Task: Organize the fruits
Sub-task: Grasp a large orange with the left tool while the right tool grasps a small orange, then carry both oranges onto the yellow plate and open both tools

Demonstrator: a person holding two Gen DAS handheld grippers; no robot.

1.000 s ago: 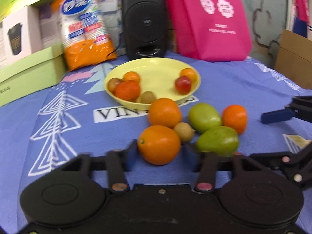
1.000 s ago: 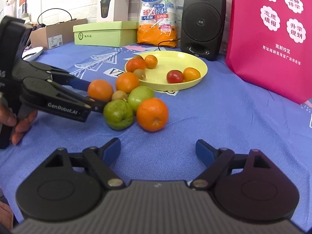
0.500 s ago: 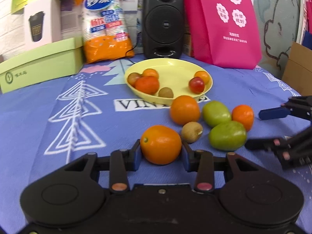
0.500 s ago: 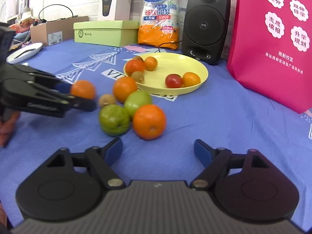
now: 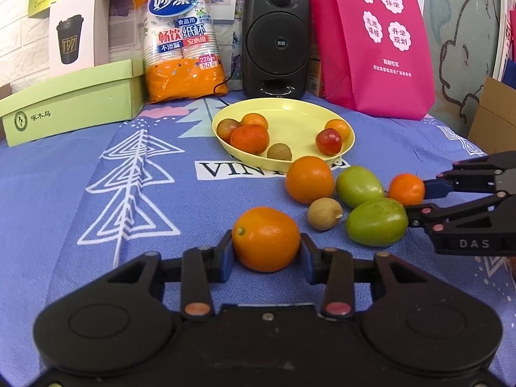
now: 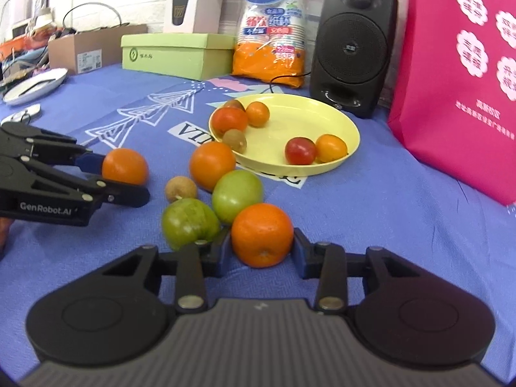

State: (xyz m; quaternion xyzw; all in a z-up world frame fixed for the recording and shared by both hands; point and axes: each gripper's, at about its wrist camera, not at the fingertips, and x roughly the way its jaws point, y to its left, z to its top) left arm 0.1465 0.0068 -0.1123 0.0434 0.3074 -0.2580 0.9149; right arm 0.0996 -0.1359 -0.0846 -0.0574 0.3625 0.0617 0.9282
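My right hand-held gripper (image 6: pixel 262 250) has just closed its jaws onto the nearest orange (image 6: pixel 262 234); the left hand-held gripper (image 5: pixel 266 253) grips another orange (image 5: pixel 266 238). The yellow plate (image 5: pixel 300 109) lies straight ahead on the desk (image 5: pixel 96 225), beyond the loose fruit.

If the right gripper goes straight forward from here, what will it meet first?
The right gripper is closed on an orange. Straight ahead, that orange would probably push into the green fruit just behind it; depth is unclear.
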